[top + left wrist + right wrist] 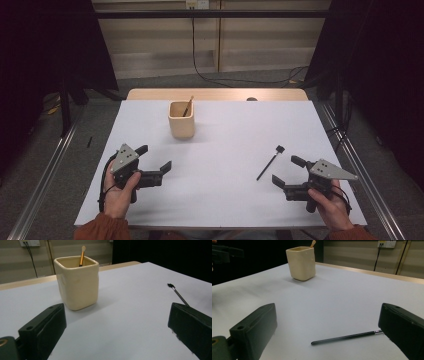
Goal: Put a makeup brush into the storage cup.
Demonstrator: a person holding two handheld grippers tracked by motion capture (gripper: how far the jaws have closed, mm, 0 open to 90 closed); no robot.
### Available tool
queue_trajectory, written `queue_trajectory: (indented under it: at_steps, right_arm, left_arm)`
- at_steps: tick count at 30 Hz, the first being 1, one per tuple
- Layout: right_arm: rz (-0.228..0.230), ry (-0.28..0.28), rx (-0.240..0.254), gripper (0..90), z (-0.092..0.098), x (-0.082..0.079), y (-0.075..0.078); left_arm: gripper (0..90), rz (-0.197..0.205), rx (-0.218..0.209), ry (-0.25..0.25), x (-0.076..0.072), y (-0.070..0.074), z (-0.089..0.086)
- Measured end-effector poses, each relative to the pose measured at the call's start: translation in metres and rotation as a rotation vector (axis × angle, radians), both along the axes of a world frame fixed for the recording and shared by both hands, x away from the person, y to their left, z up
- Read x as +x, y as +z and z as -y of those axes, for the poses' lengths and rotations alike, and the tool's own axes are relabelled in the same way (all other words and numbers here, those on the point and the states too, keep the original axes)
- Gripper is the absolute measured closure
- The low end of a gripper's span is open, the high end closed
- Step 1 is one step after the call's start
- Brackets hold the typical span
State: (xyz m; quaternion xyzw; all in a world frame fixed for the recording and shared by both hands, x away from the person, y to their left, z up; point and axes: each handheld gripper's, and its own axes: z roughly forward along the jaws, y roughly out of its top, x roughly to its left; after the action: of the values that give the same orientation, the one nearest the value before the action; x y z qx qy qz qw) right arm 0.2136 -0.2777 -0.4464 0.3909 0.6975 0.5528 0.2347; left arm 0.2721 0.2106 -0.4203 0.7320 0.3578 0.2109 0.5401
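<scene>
Both grippers rest on the counter (225,200), fingers spread wide and empty: left gripper (156,157) near the cup (181,120), right gripper (288,171) beside the brush (270,162), farther from the cup.

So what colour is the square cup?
The cup is pale cream, plainest in the left gripper view.

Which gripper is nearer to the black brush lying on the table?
Right. The right gripper sits just beside the black brush, jaws open. The left gripper is far across the table, near the cream cup.
</scene>
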Motion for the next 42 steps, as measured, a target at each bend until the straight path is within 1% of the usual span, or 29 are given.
queue_trajectory:
  at_steps: [1,2,4,7,8,11,12,13,15,17,19,21,23,25,27,30,31,33,35,37,38,40,42]
  right_arm:
    - [-0.001,0.001,-0.001,1.2,0.000,0.000,0.000]
    - [0.000,0.000,-0.001,1.2,0.000,0.000,0.000]
    - [0.000,-0.001,0.000,1.2,0.000,0.000,0.000]
    - [0.004,0.000,0.002,1.2,0.000,0.000,0.001]
    - [0.003,-0.001,0.002,1.2,0.000,0.000,0.001]
    - [0.006,-0.001,0.004,1.2,0.000,-0.001,0.002]
    - [0.003,-0.001,0.005,1.2,0.001,-0.001,0.002]
    - [0.003,-0.001,0.005,1.2,0.001,-0.001,0.002]
    - [0.002,-0.005,0.005,1.2,0.001,0.000,0.002]
    - [0.005,-0.003,0.004,1.2,0.001,-0.001,0.002]
    - [0.005,-0.004,0.005,1.1,0.001,-0.001,0.002]
    - [0.005,-0.004,0.003,0.8,0.002,-0.002,0.002]
    - [0.005,0.001,0.002,0.4,0.003,-0.003,0.003]
    - [0.006,0.005,0.002,0.4,0.003,-0.003,0.004]
    - [0.007,0.010,-0.005,0.0,0.003,-0.003,0.004]
    - [-0.005,0.007,-0.013,0.1,0.003,-0.002,0.004]
    - [-0.005,0.006,-0.013,0.0,0.003,-0.002,0.004]
    - [0.004,0.000,-0.027,0.3,0.004,-0.003,0.005]
    - [0.008,-0.003,-0.019,0.1,0.004,-0.002,0.006]
    - [0.007,-0.014,-0.025,0.6,0.004,0.001,0.006]
    - [0.006,-0.015,-0.025,0.6,0.005,0.002,0.006]
    - [0.011,-0.020,-0.022,0.4,0.005,0.004,0.007]
    - [0.023,-0.032,-0.010,0.6,0.005,0.007,0.010]
  left_arm:
    - [1.5,0.004,0.003,0.005,-0.002,0.000,-0.001]
    - [1.4,0.003,-0.008,0.003,-0.004,-0.001,-0.002]
    - [1.2,0.011,-0.019,0.019,-0.007,-0.002,-0.005]
    - [1.1,0.026,-0.011,0.024,-0.011,0.000,-0.008]
    - [1.0,0.030,-0.018,0.031,-0.013,-0.001,-0.009]
    - [1.1,0.047,-0.018,0.047,-0.018,-0.005,-0.012]
    - [1.1,0.048,-0.017,0.040,-0.018,-0.006,-0.012]
    - [1.0,0.050,-0.007,0.028,-0.017,-0.007,-0.013]
    - [1.2,0.034,-0.029,0.029,-0.015,-0.008,-0.012]
    - [1.4,0.032,-0.031,0.026,-0.015,-0.010,-0.012]
    - [1.3,0.038,-0.027,0.015,-0.016,-0.010,-0.012]
    - [1.1,0.046,-0.025,0.022,-0.016,-0.009,-0.012]
    - [1.1,0.045,-0.035,0.023,-0.016,-0.010,-0.013]
    - [1.1,0.041,-0.027,0.023,-0.017,-0.010,-0.014]
    - [1.1,0.043,-0.028,0.020,-0.017,-0.010,-0.014]
    - [1.3,0.046,-0.022,0.004,-0.020,-0.010,-0.014]
    - [1.3,0.048,-0.023,0.010,-0.021,-0.010,-0.014]
    - [1.0,0.056,-0.022,0.022,-0.025,-0.009,-0.015]
    - [0.9,0.056,-0.025,0.024,-0.027,-0.008,-0.016]
    - [1.0,0.060,-0.014,0.021,-0.028,-0.008,-0.017]
    - [1.0,0.060,-0.015,0.018,-0.029,-0.008,-0.016]
    - [1.0,0.064,-0.015,0.019,-0.030,-0.008,-0.016]
    - [1.0,0.065,-0.015,0.021,-0.030,-0.008,-0.015]
